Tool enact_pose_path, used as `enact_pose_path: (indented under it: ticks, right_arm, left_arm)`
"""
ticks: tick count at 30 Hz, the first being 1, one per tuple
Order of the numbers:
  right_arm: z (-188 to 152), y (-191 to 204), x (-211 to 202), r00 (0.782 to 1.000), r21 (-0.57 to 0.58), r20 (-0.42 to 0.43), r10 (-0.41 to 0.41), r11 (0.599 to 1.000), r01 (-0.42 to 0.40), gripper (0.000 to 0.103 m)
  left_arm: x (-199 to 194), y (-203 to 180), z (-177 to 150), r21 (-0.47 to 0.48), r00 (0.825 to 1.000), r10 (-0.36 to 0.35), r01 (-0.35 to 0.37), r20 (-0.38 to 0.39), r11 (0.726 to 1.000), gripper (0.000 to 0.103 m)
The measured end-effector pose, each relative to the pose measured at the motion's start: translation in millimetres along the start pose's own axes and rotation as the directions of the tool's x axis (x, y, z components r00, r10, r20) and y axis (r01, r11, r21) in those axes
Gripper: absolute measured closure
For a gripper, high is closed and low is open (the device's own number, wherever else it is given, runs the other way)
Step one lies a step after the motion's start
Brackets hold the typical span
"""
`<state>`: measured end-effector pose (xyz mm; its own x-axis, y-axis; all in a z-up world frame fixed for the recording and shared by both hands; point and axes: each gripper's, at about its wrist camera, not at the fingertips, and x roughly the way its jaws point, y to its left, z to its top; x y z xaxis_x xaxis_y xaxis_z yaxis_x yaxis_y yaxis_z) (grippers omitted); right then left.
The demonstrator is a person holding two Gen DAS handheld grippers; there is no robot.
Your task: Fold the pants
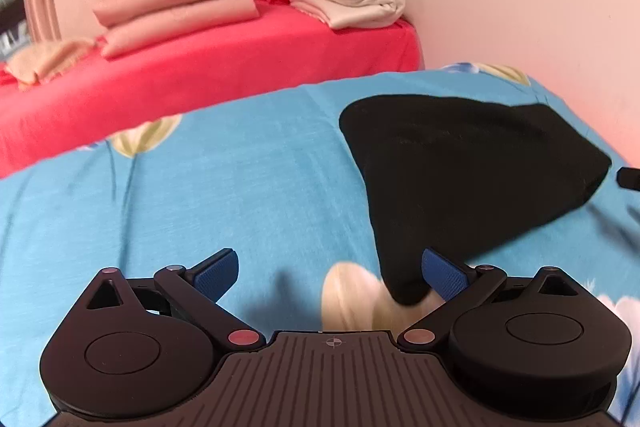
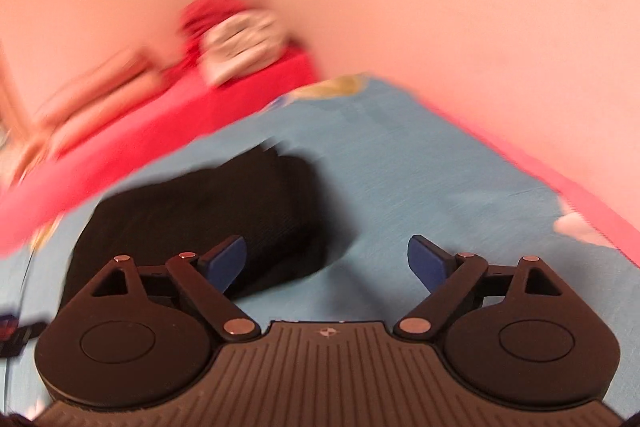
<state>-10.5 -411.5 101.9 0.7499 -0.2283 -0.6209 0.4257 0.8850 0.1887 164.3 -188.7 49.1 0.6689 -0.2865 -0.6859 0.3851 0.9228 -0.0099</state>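
No writing, label, brand or number can be read anywhere here. The only sign is a small crosshair mark on the ribbed body of each tool, the left tool (image 1: pixel 331 281) and the right tool (image 2: pixel 328 263).

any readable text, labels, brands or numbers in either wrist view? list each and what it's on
None readable in either view.
Left gripper body: a small crosshair mark only, no letters.
Right gripper body: the same mark, blurred.
Black pants, blue floral sheet, folded linens: no print or tag showing.
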Motion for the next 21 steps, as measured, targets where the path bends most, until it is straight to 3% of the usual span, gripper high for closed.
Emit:
enact_pose_path:
  ticks: [3,8,21]
  right_arm:
    - [-12.5,30.5,-3.0,0.998,-0.12,-0.047,0.029,0.992,-0.035,0.005]
    - [-26.6,57.8,-11.1,0.998,-0.25,-0.059,0.005,0.968,-0.019,0.005]
    - [-38.4,61.7,-32.7,0.997,-0.272,-0.078,0.015,0.962,-0.036,0.005]
  left_arm:
    - [-5.1,-9.4,-6.0,0.021,1.0,0.029,-0.029,-0.008,0.999,0.0]
    - [-16.7,-20.9,-16.9,0.051,0.997,0.073,-0.072,-0.009,0.996,0.0]
    - [-29.4,-32.3,-24.5,0.061,0.996,0.082,-0.081,-0.027,0.995,0.0]
